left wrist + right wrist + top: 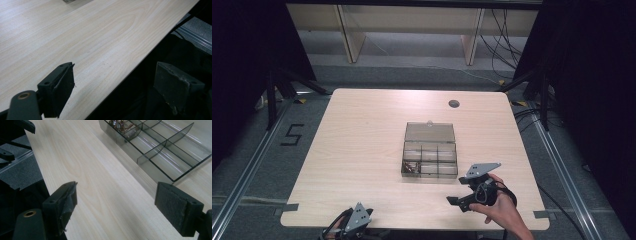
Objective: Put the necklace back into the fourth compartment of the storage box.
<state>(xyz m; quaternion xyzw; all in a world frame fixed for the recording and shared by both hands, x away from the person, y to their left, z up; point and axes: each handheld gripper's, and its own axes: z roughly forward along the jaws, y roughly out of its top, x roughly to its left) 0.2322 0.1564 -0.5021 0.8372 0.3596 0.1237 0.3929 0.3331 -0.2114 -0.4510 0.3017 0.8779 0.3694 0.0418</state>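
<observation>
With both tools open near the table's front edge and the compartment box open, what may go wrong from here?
1. The clear compartment box stands with its lid open and looks light; a push from the right tool, which is close to its near wall, may slide it.
2. Small parts lie in one corner compartment; a knock may scatter them.
3. The left tool straddles the table edge, so one of its pads may catch there.

Pale wood-grain table, smoky translucent grey box, black jaw pads, grey plate, dark grey floor
</observation>
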